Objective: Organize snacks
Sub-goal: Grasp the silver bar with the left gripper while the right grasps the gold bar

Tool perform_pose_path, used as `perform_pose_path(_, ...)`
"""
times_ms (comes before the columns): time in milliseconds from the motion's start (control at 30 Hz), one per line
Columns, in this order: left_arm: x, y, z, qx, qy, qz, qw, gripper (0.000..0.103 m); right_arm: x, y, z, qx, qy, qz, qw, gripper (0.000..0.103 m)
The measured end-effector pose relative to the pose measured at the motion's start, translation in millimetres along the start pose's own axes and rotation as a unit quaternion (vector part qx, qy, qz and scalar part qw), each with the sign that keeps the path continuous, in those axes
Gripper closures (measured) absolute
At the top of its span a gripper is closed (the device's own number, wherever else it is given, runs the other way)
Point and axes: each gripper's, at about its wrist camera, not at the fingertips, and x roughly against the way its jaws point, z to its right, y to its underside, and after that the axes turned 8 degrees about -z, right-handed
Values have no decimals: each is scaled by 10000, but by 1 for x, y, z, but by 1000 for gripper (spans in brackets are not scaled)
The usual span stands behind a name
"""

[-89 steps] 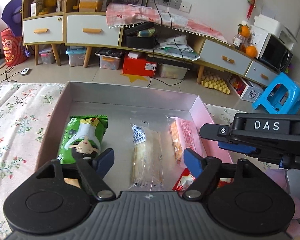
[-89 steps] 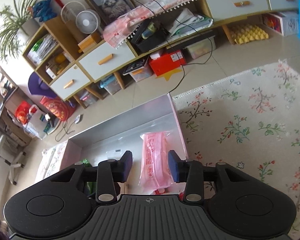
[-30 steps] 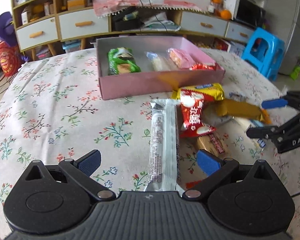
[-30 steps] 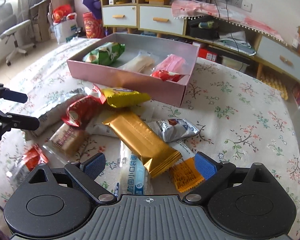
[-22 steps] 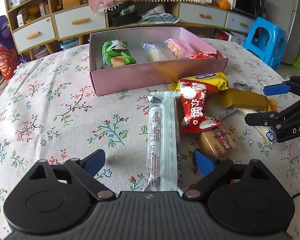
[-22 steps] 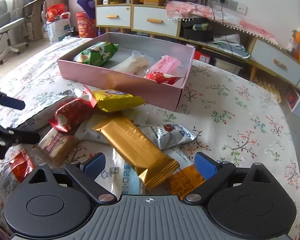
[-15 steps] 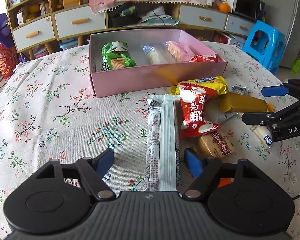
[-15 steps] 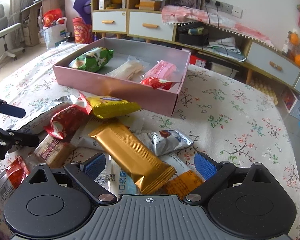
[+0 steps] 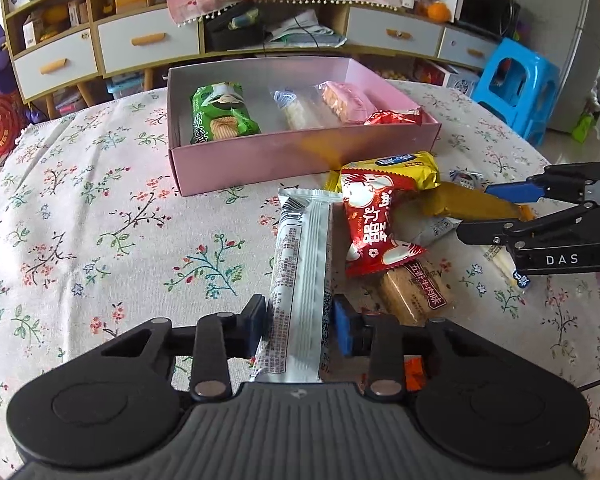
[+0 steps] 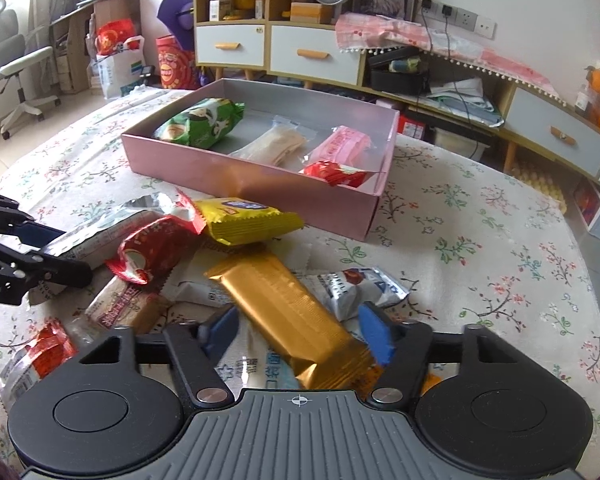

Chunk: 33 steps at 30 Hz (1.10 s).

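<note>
A pink box [image 9: 300, 152] on the floral tablecloth holds a green packet [image 9: 220, 114], a clear-wrapped bar [image 9: 296, 110], a pink packet [image 9: 346, 100] and a red packet [image 9: 394, 117]. In front of it lies a pile of loose snacks. My left gripper [image 9: 298, 324] is shut on the near end of a long silver packet [image 9: 300, 272]. My right gripper [image 10: 296, 330] is open, its fingers either side of a gold bar [image 10: 288, 312]. It shows in the left wrist view [image 9: 496, 212] at the right.
The pile holds a red packet [image 9: 374, 224], a yellow packet [image 9: 400, 168], a brown biscuit pack [image 9: 414, 292], a small silver-blue packet [image 10: 356, 286] and a red-and-silver packet [image 10: 32, 364]. Cabinets, a blue stool [image 9: 516, 88] and an office chair [image 10: 12, 68] stand beyond the table.
My left gripper has closed from wide open onto the silver packet. My right gripper's fingers have narrowed around the gold bar. Both pulled back from the box earlier.
</note>
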Motion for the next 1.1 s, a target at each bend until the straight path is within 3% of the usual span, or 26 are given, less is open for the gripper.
perform_pose_path(67, 1, 0, -1, 31, 5, -3, 10000, 72, 0, 0, -4, 76, -32, -20, 10000, 61)
perform_pose_path(267, 3, -3, -7, 194, 24, -57, 9998, 74, 2, -1, -11, 150, -86, -30, 9998, 66)
perform_pose_path(1100, 30, -11, -18, 539, 258, 75, 9982, 75, 29, -5, -11, -381, -693, -252, 9965, 69)
